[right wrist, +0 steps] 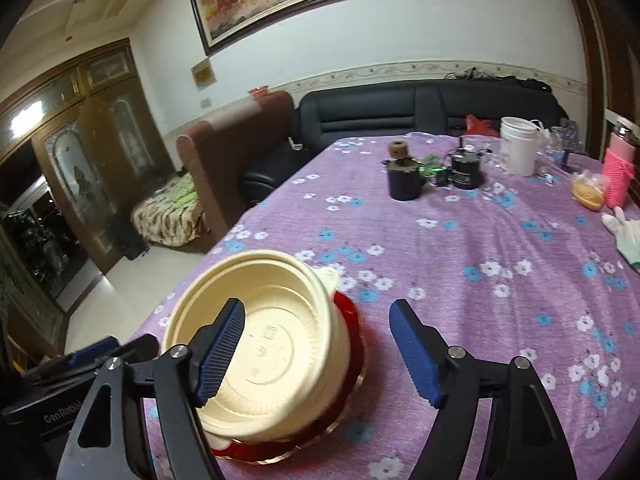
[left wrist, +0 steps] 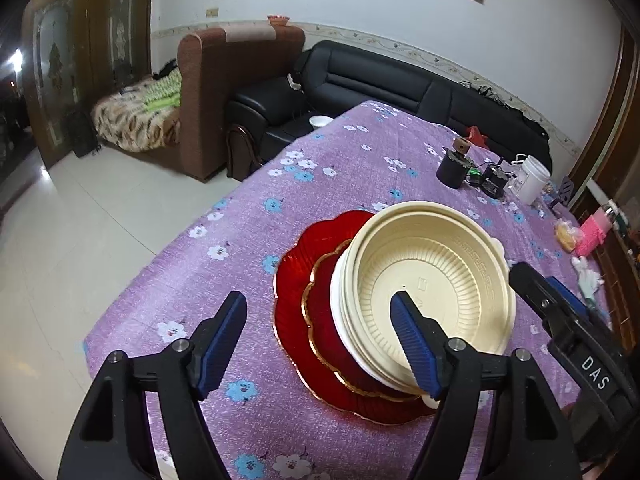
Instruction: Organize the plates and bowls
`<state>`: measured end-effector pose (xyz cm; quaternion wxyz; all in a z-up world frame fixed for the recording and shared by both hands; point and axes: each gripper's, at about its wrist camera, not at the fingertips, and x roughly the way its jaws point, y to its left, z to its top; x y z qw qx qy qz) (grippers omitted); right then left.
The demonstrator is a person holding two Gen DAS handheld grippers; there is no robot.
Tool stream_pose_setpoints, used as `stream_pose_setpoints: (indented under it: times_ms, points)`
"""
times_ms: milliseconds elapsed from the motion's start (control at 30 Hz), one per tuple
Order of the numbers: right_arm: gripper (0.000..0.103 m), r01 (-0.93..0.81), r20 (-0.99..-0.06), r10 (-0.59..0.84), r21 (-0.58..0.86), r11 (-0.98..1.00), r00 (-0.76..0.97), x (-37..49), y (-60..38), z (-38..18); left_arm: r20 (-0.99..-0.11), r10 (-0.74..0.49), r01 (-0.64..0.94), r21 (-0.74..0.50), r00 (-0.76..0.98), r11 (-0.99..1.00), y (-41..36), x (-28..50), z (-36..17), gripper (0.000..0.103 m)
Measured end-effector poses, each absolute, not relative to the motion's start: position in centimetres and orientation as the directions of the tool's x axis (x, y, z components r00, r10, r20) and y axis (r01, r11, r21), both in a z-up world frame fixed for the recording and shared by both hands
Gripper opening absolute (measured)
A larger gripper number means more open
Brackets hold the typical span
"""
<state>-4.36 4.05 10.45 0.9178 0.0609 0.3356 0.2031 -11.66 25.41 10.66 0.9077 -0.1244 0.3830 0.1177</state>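
A stack of cream ribbed bowls (left wrist: 432, 280) sits on a white dish (left wrist: 340, 312), which rests on two red gold-rimmed plates (left wrist: 296, 300) on the purple flowered tablecloth (left wrist: 240, 240). My left gripper (left wrist: 320, 300) is open, with the left side of the stack between its fingers and neither pad pressing on it. In the right wrist view the same cream bowls (right wrist: 280, 344) sit on the red plates (right wrist: 354, 320). My right gripper (right wrist: 318, 306) is open too, astride the bowls' right wall. Each gripper shows in the other's view: the right gripper (left wrist: 536, 280) and the left gripper (right wrist: 104, 350).
A dark cup (right wrist: 404, 184), a black jar (right wrist: 466, 170), a white bucket (right wrist: 518, 146), a pink holder (right wrist: 618, 178) and a white glove (right wrist: 626, 236) stand along the far and right side. The table's left edge (left wrist: 172, 240) drops to the tiled floor. Sofas stand behind the table.
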Motion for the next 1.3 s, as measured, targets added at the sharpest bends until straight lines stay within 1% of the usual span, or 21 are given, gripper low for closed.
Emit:
stream_pose_setpoints:
  times_ms: [67, 167, 533, 800, 1100, 1300]
  points:
    - [0.080, -0.313, -0.603, 0.393, 0.239, 0.919, 0.694, -4.8, 3.6, 10.2, -0.716, 0.147, -0.314, -0.106, 0.682, 0.943, 24.9, -11.9, 10.8, 0.080]
    - [0.082, -0.290, -0.613, 0.380, 0.245, 0.925, 0.692, -5.3, 2.7, 9.8, -0.699, 0.182, -0.312, -0.061, 0.691, 0.948, 24.0, -12.4, 11.1, 0.082]
    - [0.083, -0.229, -0.655, 0.337, 0.248, 0.941, 0.676, -7.1, 0.3, 8.1, -0.718, 0.175, -0.255, -0.004, 0.674, 0.967, 20.7, -13.1, 10.4, 0.083]
    - [0.083, -0.219, -0.657, 0.314, 0.224, 0.950, 0.685, -8.7, -0.8, 7.8, -0.716, 0.188, -0.235, 0.034, 0.672, 0.971, 18.9, -13.9, 10.4, 0.083]
    - [0.084, -0.221, -0.661, 0.292, 0.191, 0.956, 0.691, -10.3, -1.2, 7.2, -0.707, 0.205, -0.223, 0.069, 0.677, 0.972, 17.3, -14.4, 10.4, 0.086]
    - [0.084, -0.217, -0.661, 0.291, 0.194, 0.957, 0.692, -10.8, -1.8, 7.0, -0.704, 0.219, -0.230, 0.081, 0.676, 0.970, 16.8, -14.5, 10.2, 0.087]
